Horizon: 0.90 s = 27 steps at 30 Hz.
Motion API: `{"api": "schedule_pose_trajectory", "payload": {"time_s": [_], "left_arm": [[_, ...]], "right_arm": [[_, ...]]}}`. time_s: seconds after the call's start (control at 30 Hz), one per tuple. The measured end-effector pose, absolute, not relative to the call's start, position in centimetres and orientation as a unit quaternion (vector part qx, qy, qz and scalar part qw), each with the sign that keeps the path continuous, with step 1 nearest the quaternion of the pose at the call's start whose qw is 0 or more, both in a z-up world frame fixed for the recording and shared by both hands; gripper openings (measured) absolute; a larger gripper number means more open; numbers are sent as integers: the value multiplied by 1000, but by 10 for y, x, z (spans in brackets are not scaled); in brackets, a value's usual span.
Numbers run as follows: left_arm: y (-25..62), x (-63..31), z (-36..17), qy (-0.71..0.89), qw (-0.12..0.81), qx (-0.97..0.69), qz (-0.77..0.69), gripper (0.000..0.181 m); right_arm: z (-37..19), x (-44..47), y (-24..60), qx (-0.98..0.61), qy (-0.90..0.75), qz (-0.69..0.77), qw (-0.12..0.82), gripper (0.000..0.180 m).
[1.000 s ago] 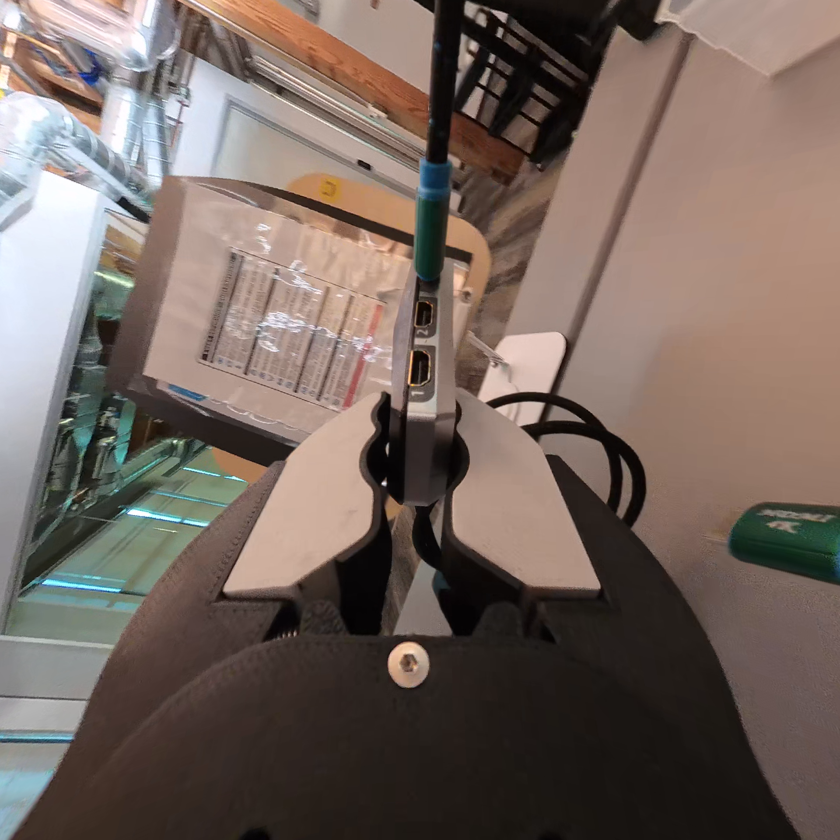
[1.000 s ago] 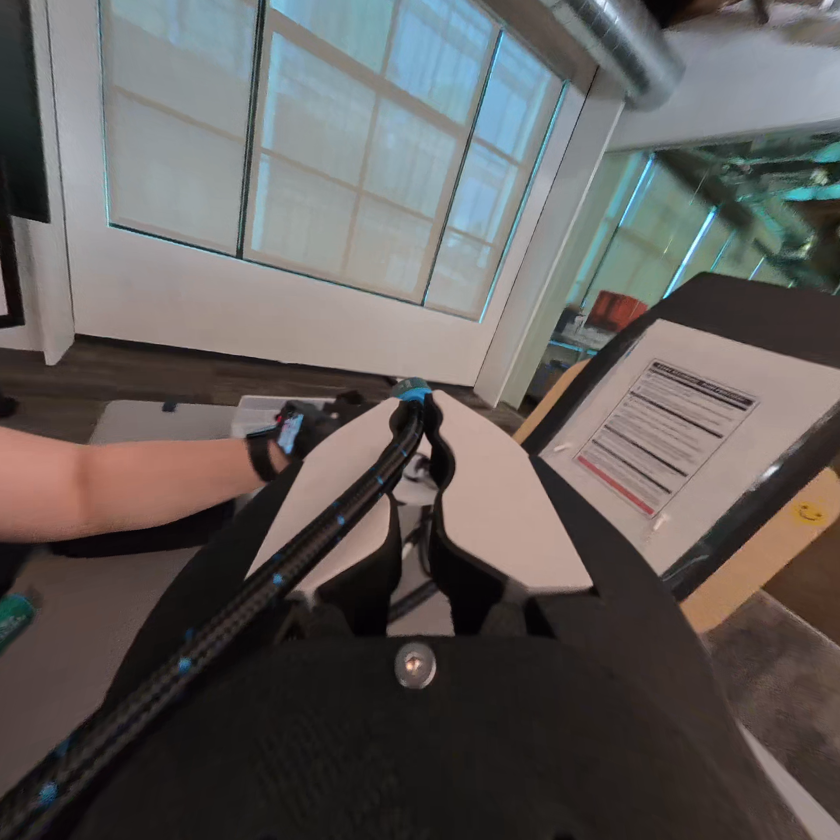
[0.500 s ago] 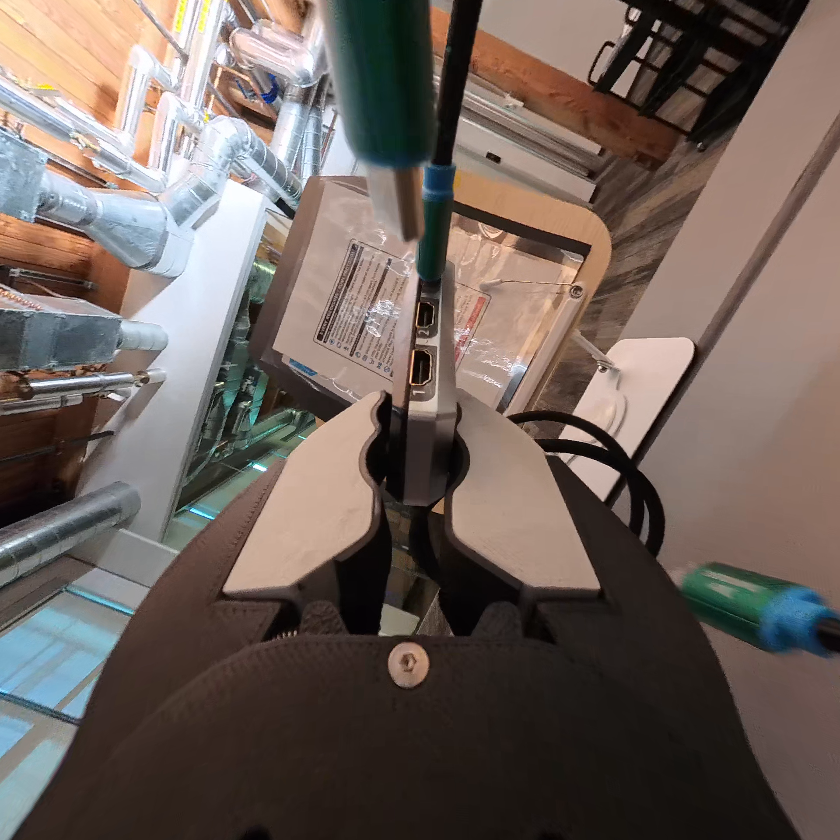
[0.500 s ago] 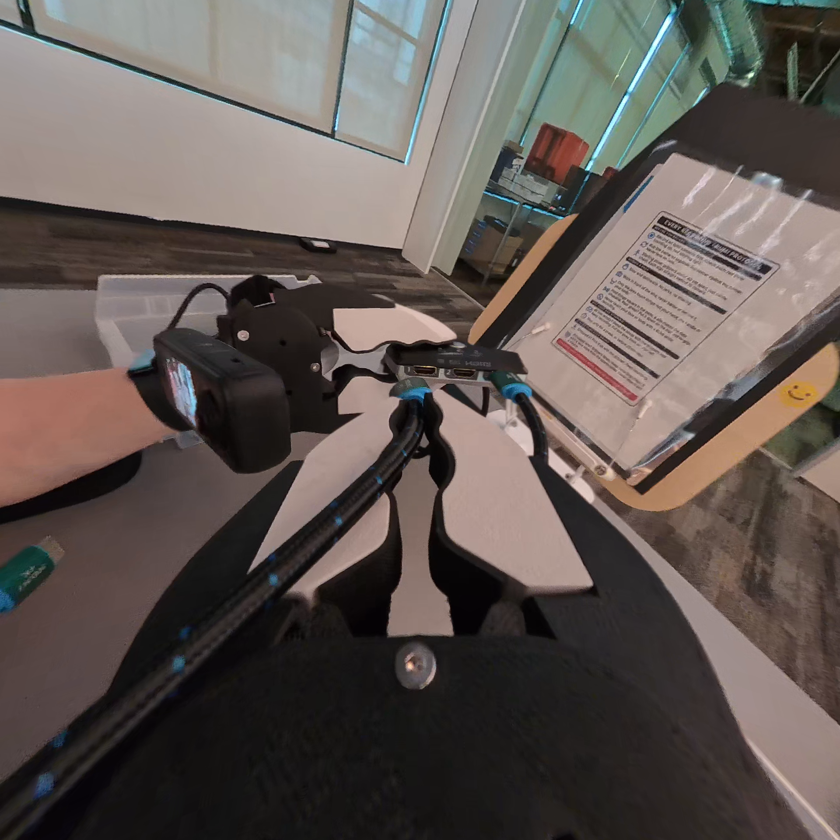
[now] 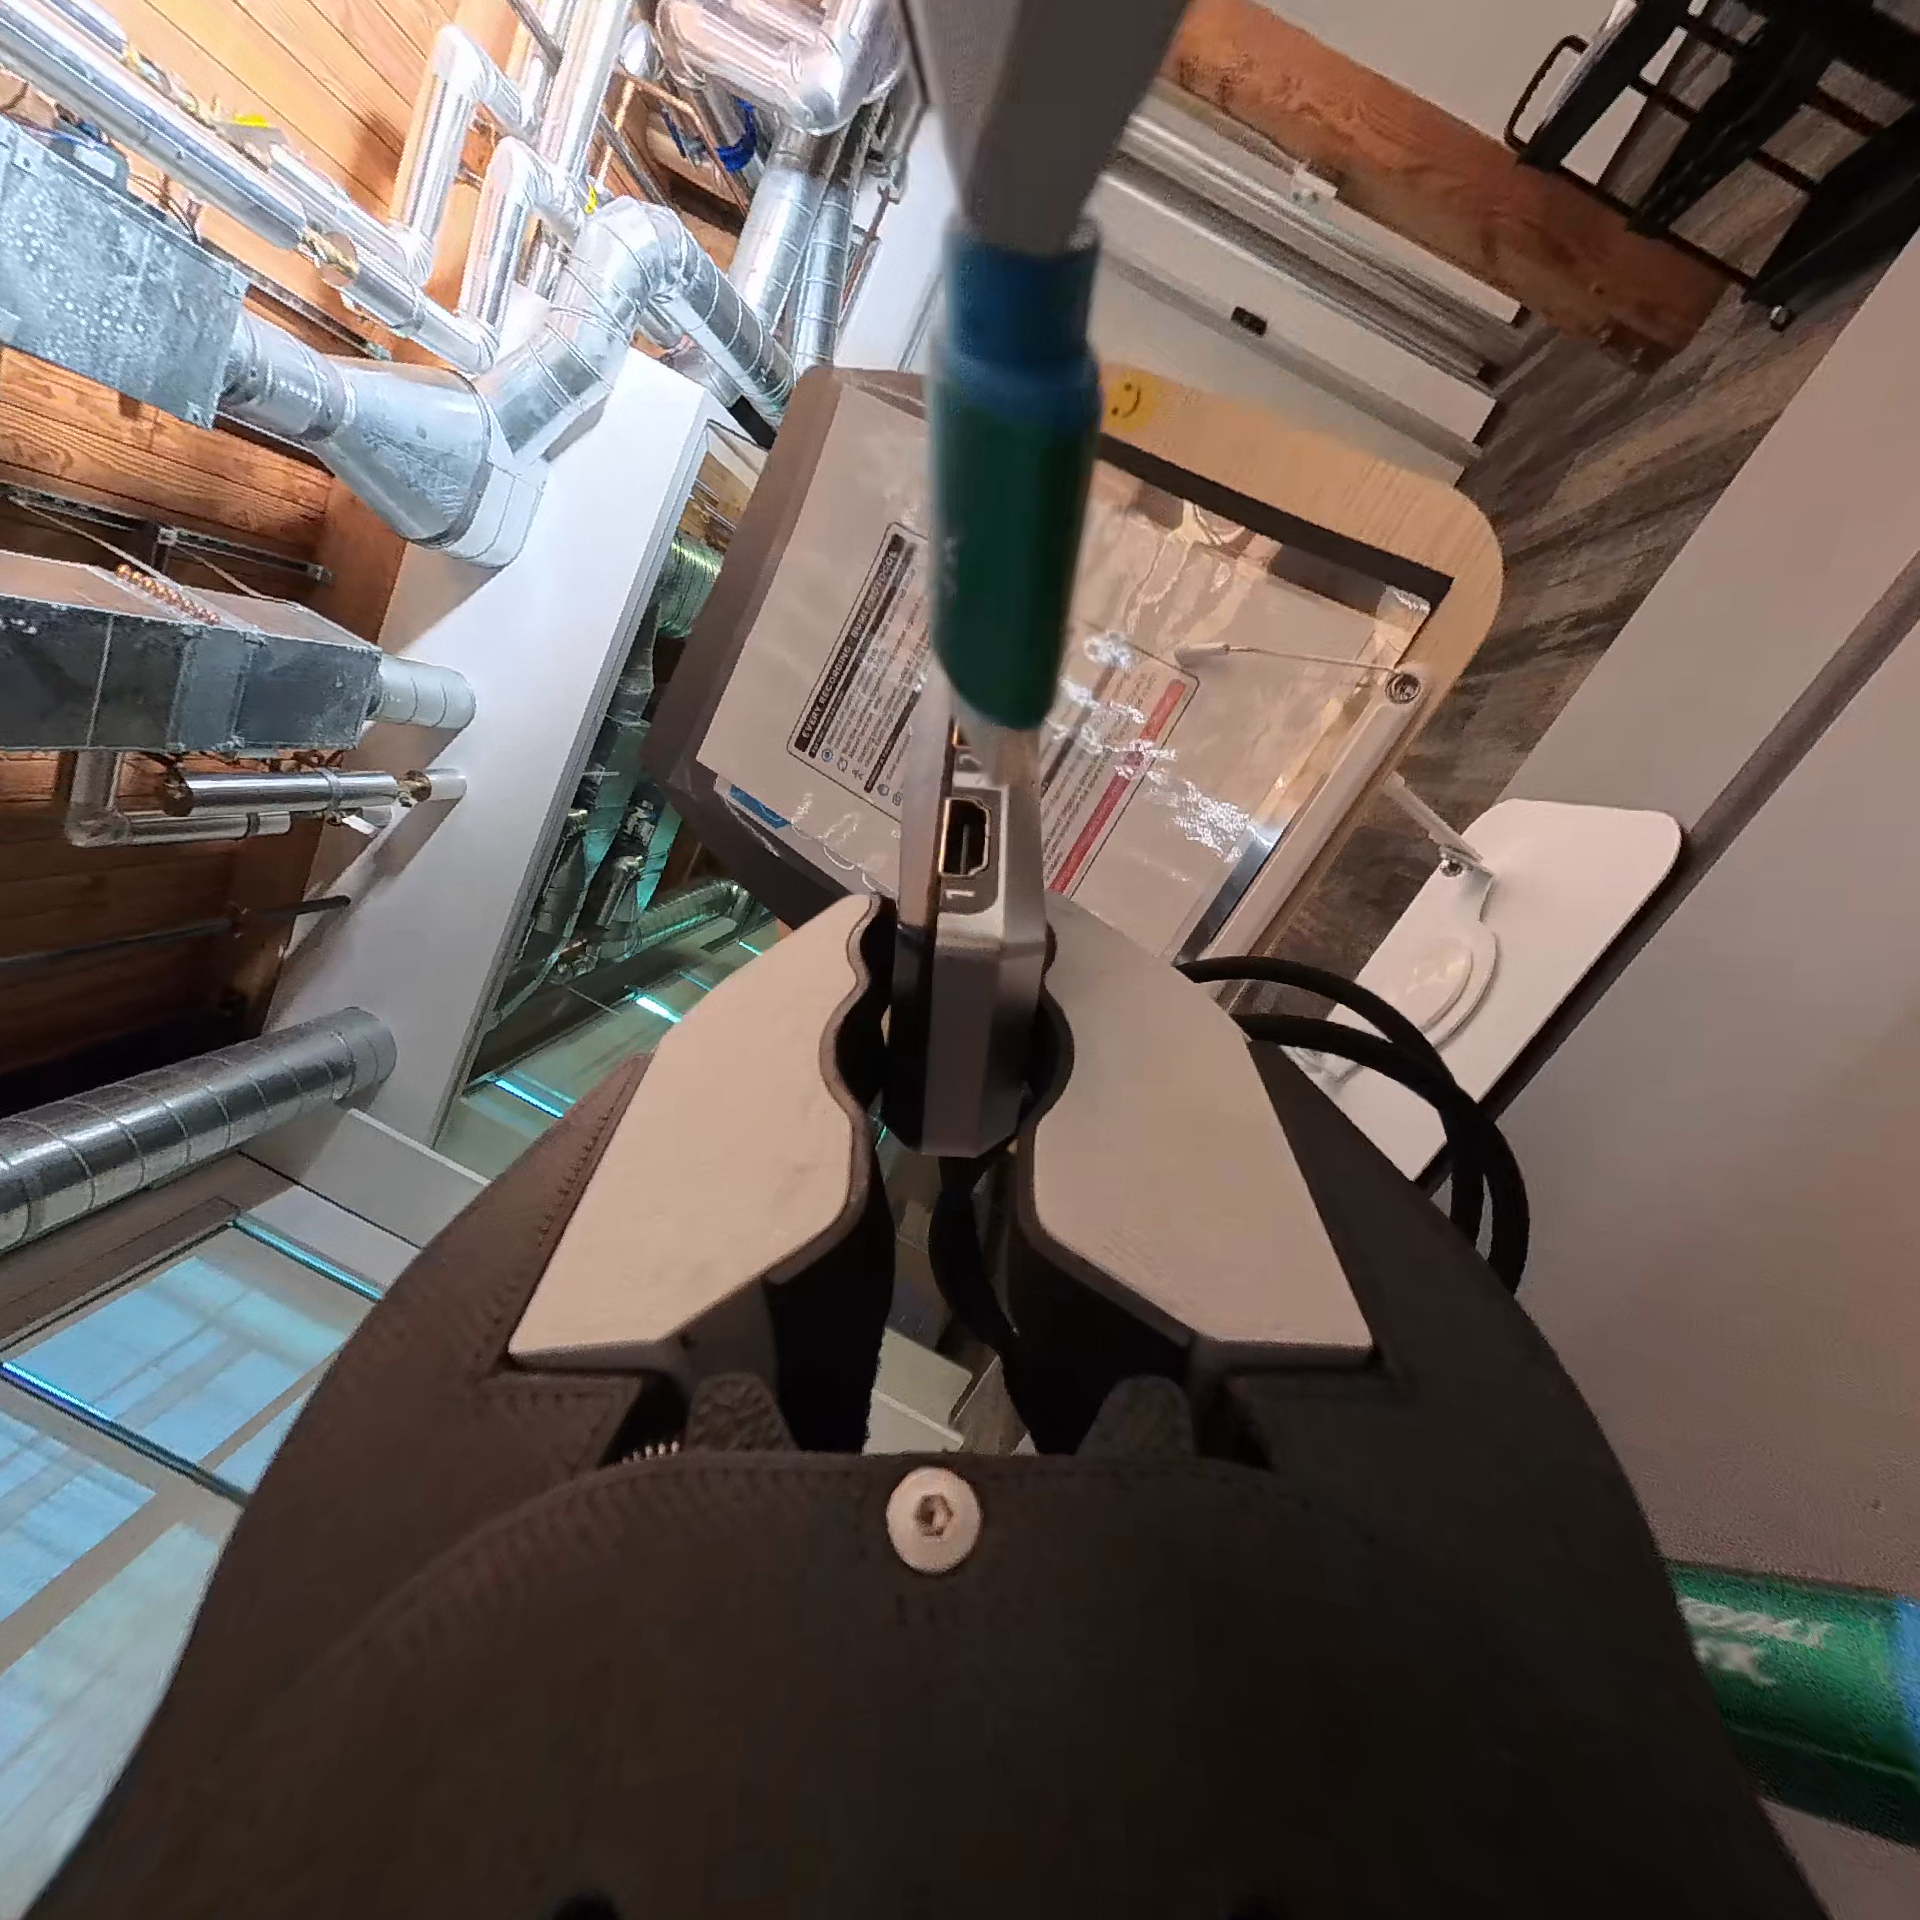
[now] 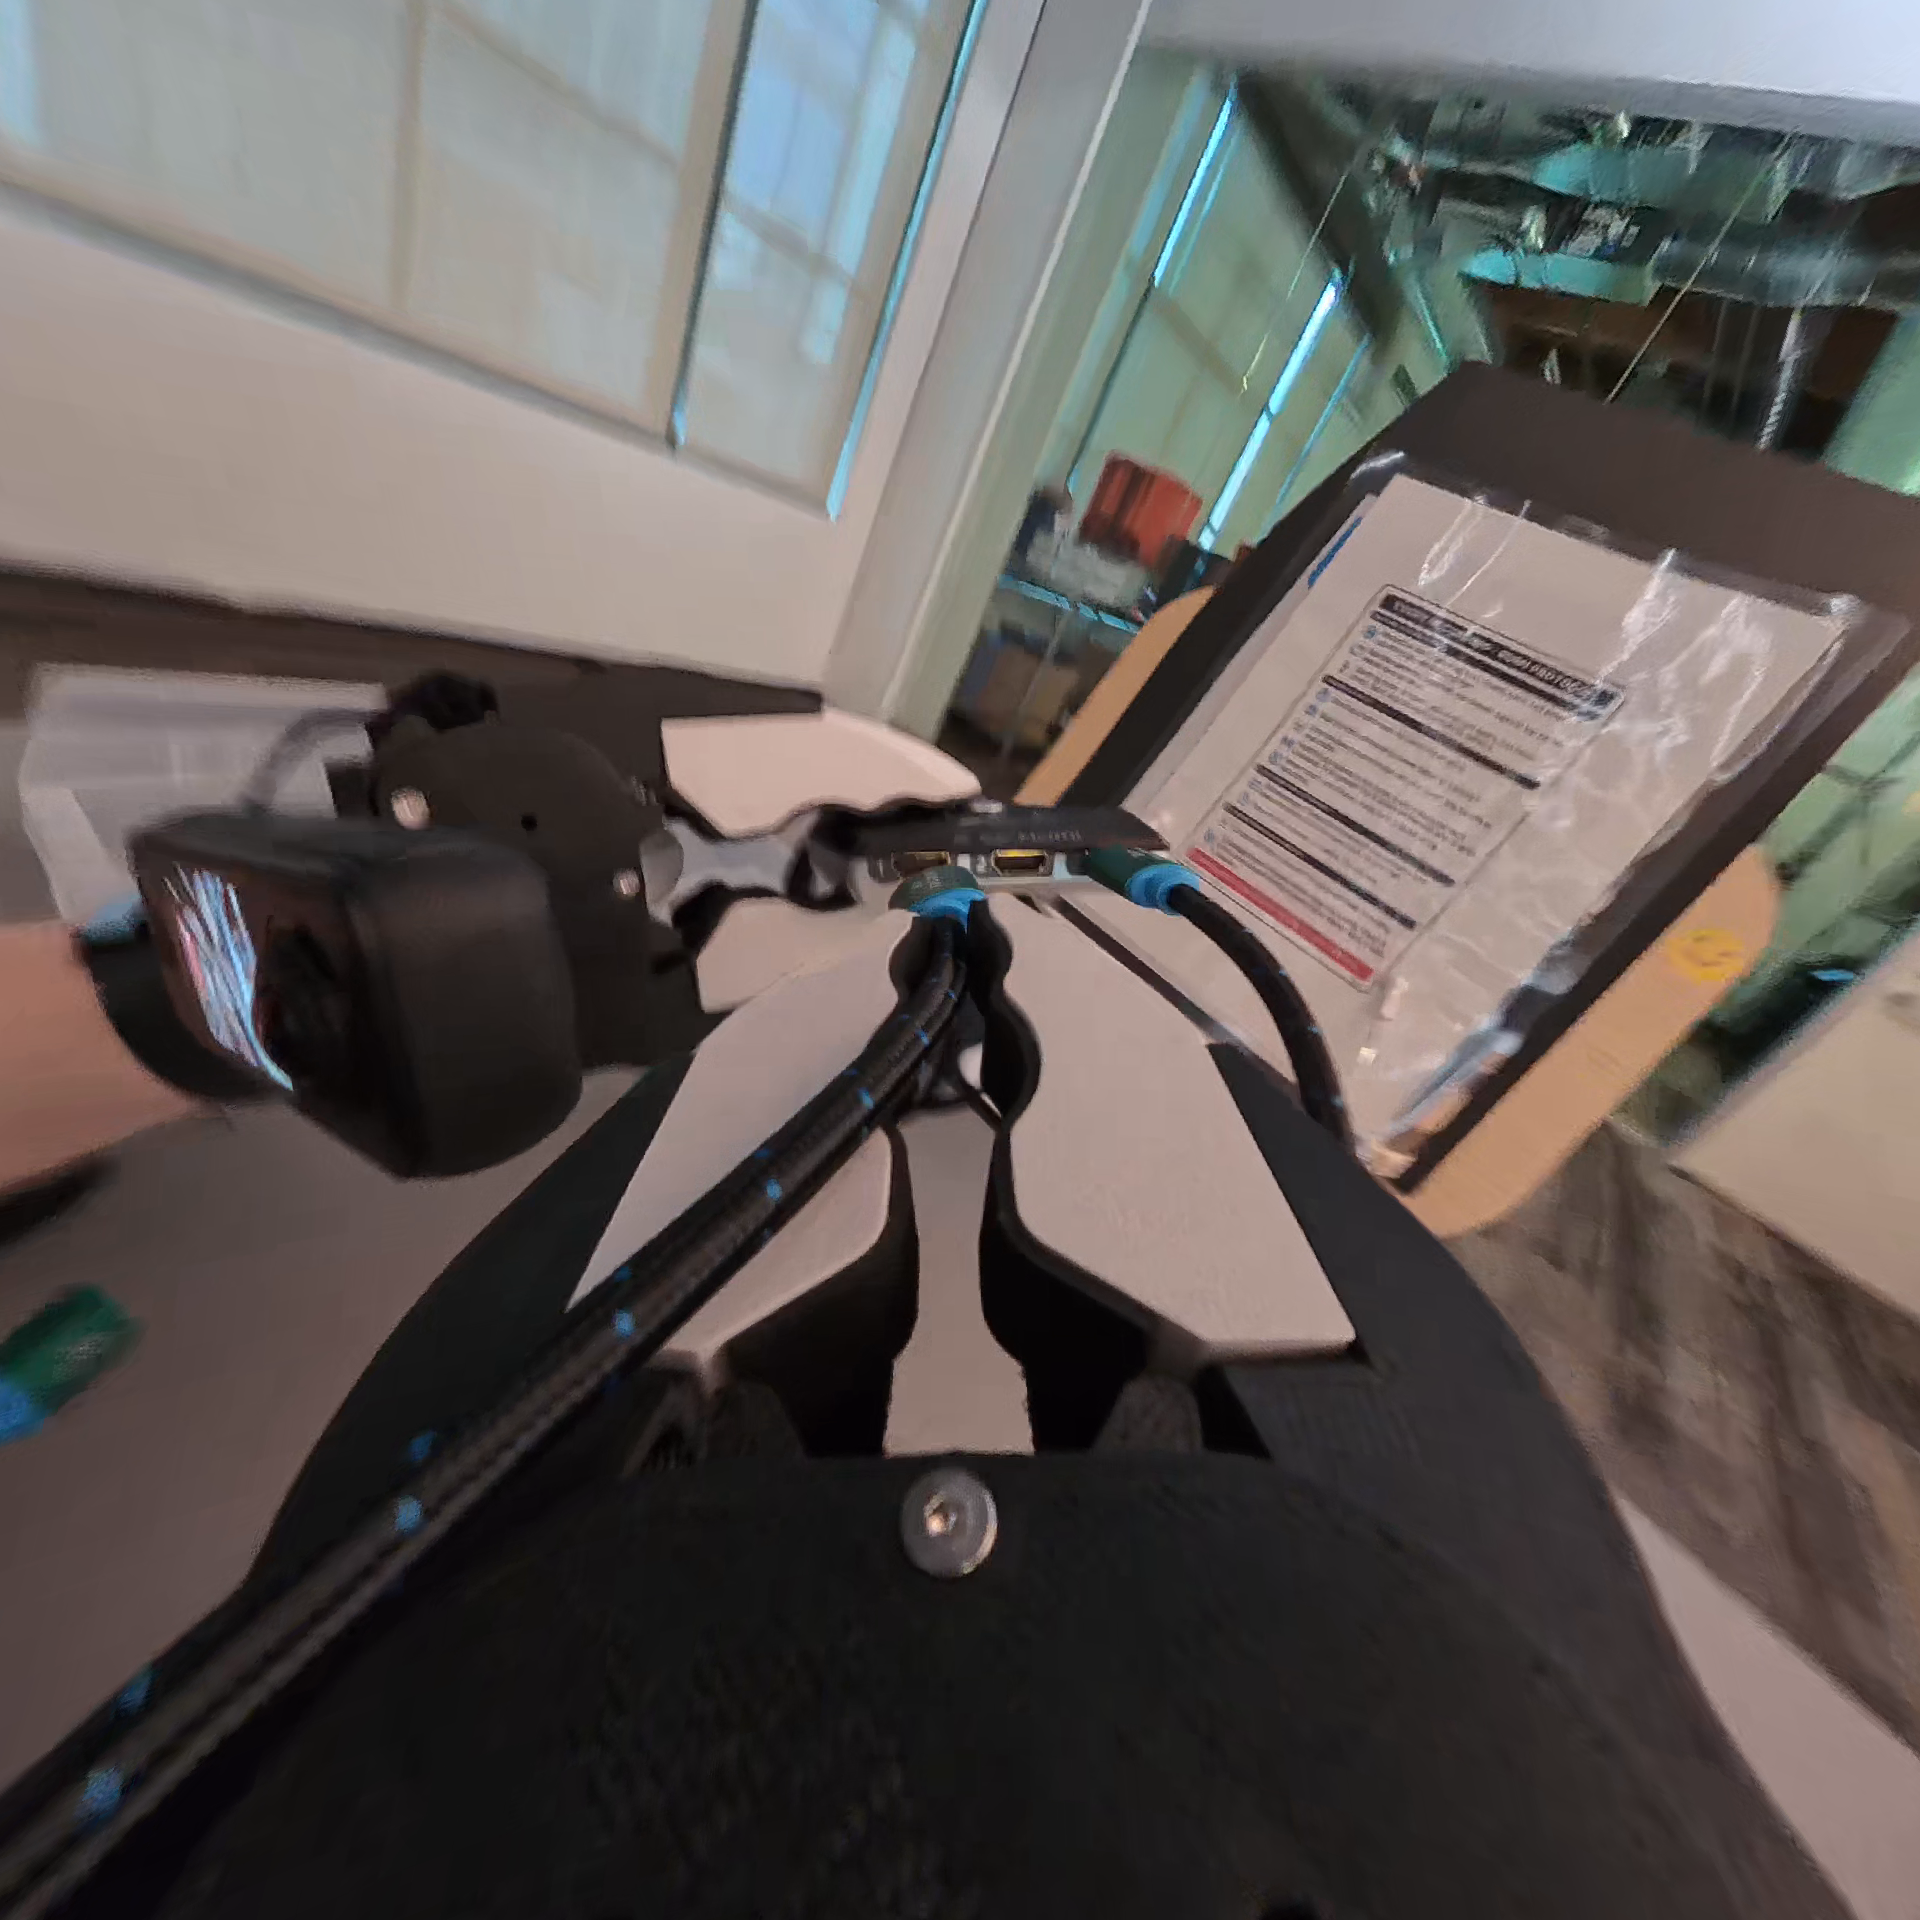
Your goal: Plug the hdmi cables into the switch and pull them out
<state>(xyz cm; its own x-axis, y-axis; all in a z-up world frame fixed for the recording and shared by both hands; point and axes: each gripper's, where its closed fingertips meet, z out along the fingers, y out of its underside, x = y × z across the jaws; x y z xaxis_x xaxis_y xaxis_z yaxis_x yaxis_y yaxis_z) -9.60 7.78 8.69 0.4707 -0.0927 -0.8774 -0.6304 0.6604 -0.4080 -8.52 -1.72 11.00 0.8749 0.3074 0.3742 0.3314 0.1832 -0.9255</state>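
My left gripper (image 5: 966,935) is shut on one end of the grey HDMI switch (image 5: 961,1049) and holds it in the air. One empty port (image 5: 966,836) shows just beyond the fingertips. My right gripper (image 6: 951,925) is shut on a green HDMI plug with a blue collar (image 5: 1003,520) on a braided black cable (image 6: 727,1216). The plug's metal tip is at the switch's port face, over the second port; I cannot tell if it is inside. In the right wrist view the switch (image 6: 1039,831) has another green plug (image 6: 1127,868) plugged into its far end.
A loose green plug (image 5: 1808,1704) lies on the grey table, also seen in the right wrist view (image 6: 62,1351). A sign in a clear stand (image 6: 1455,790) is behind the switch. A black cable coil (image 5: 1455,1122) and a white stand base (image 5: 1527,894) lie to the right.
My right gripper has brought the green plug from beside the switch up to its port face. My left gripper still holds the switch and has tilted a little.
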Motion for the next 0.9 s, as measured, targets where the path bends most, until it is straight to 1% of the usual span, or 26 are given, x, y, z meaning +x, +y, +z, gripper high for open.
{"api": "schedule_pose_trajectory", "payload": {"time_s": [0.2, 0.63, 0.9], "left_arm": [[68, -94, 95, 472, 784, -368, 163, 22], [61, -96, 102, 465, 793, -353, 174, 22], [60, -98, 106, 454, 799, -339, 203, 22]], "right_arm": [[115, -82, -18, -623, -202, 93, 750, 7], [114, -84, -19, -619, -196, 121, 751, 7], [113, -81, -17, -617, -164, 168, 751, 7]]}}
